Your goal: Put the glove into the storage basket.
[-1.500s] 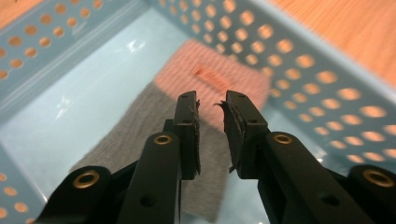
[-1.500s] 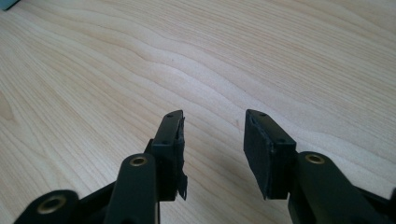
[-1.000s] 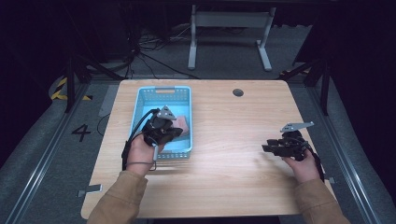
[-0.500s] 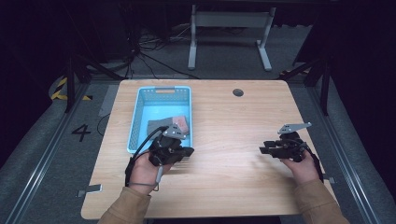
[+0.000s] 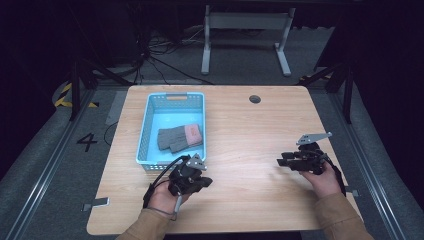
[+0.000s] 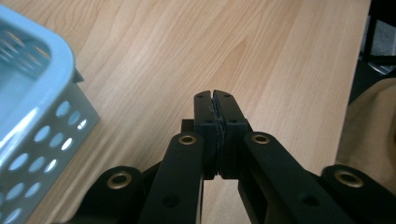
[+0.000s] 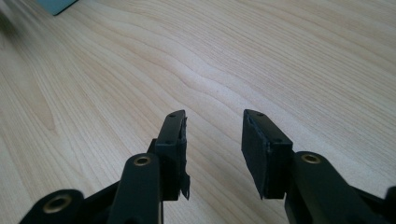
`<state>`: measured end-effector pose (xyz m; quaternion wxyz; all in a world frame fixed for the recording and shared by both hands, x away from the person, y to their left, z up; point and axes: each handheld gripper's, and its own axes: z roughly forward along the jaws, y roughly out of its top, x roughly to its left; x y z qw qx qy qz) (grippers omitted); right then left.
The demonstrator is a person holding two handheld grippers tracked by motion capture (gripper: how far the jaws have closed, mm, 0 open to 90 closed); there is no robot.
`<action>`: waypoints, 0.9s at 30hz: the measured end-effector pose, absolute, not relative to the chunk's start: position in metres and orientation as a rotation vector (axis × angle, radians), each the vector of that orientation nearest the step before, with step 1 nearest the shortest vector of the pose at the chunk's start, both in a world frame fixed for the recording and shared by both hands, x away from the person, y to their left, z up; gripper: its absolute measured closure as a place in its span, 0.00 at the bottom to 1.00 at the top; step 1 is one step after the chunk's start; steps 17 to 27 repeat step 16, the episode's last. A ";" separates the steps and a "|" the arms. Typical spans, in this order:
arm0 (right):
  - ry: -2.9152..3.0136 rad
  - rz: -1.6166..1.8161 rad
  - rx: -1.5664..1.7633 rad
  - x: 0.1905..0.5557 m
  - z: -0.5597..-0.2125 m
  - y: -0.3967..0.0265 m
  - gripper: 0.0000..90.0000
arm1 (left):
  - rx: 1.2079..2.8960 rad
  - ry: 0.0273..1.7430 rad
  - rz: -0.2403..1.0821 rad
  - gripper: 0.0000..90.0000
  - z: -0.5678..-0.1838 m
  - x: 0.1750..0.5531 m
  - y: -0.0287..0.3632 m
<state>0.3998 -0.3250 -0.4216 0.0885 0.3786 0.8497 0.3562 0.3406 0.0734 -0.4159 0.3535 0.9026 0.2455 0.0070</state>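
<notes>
Gloves (image 5: 180, 138) lie in the basket (image 5: 145, 134), left of centre — placing looks finished. Left gripper (image 5: 190, 176), jaws together, lower centre; right gripper (image 5: 295, 159), jaws apart — both probably rest next.

On the desk (image 5: 240, 130) a basket (image 5: 147, 130) sits toward the left, with a pair of gloves (image 5: 180, 138) lying inside it. The left claw (image 5: 189, 180) rests just before the basket's near wall; the right claw (image 5: 300, 160) rests well apart on the desk's right side.
</notes>
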 end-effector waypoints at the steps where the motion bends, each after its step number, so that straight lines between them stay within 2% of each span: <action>1: 2.528 1.056 1.130 0.400 -0.422 -0.325 0.68 | 2.339 0.636 0.022 0.99 -0.420 0.340 0.072; 10: 2.551 1.021 1.130 0.399 -0.429 -0.323 0.68 | 2.424 0.581 0.003 0.93 -0.442 0.340 0.054; 16: 2.536 1.010 1.138 0.398 -0.430 -0.324 0.66 | 2.435 0.560 0.003 0.84 -0.447 0.341 0.051; 27: 2.536 1.010 1.138 0.398 -0.430 -0.324 0.66 | 2.435 0.560 0.003 0.84 -0.447 0.341 0.051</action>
